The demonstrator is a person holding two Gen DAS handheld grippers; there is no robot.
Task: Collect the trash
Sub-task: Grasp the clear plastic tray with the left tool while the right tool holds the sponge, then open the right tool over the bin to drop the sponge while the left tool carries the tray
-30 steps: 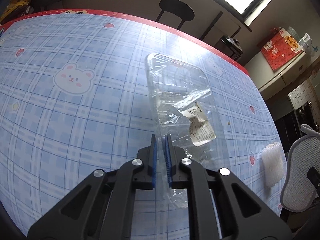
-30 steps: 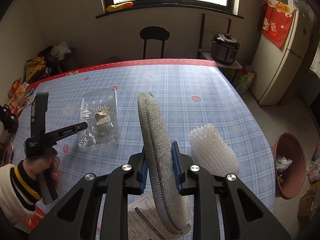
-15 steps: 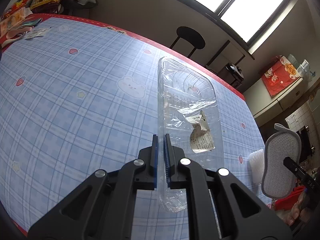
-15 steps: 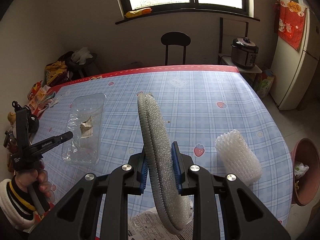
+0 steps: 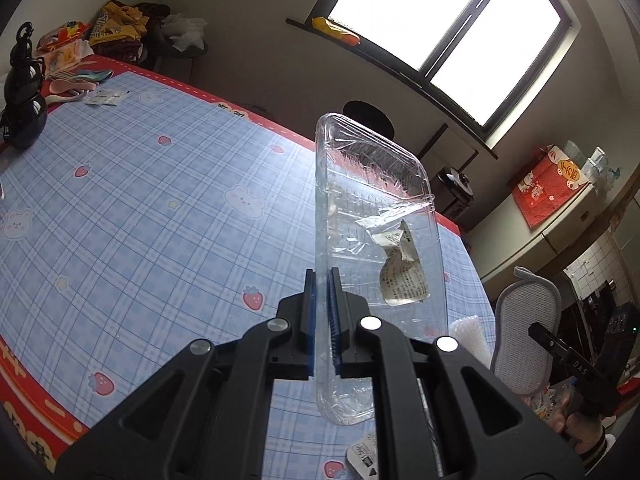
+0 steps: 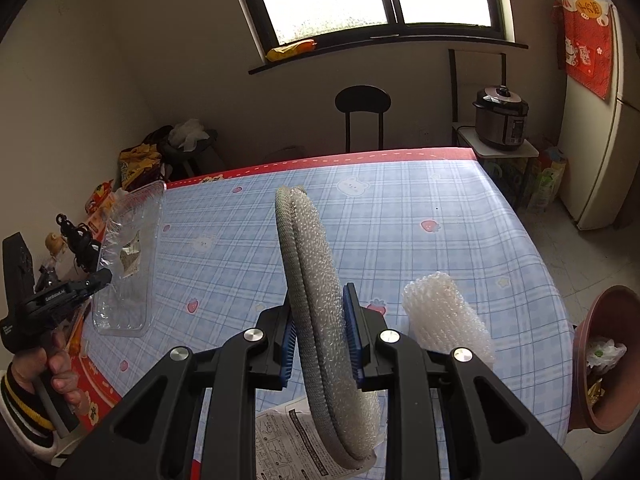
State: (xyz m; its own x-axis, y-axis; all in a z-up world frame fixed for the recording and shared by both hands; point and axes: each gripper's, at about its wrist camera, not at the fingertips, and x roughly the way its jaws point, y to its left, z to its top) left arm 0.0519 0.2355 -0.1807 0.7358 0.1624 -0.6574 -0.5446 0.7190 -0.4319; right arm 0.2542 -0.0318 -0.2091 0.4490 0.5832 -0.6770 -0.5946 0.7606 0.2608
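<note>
My left gripper (image 5: 323,280) is shut on the rim of a clear plastic tray (image 5: 372,216) with a crumpled paper label (image 5: 400,268) stuck inside, and holds it up above the blue checked tablecloth (image 5: 140,208). The tray also shows in the right wrist view (image 6: 128,256), with the left gripper (image 6: 102,278) at far left. My right gripper (image 6: 322,300) is shut on a grey padded foam sheet (image 6: 320,280), held on edge above the table. That sheet shows in the left wrist view (image 5: 524,332).
A white foam net roll (image 6: 444,320) lies on the table near the right edge. A brown bin (image 6: 608,360) with trash stands on the floor at right. A printed paper sheet (image 6: 288,444) lies at the near edge. A black gourd ornament (image 5: 22,92) stands far left.
My left gripper has lifted the clear tray off the table and tilted upward. My right gripper with the foam sheet has also risen and tilted up slightly.
</note>
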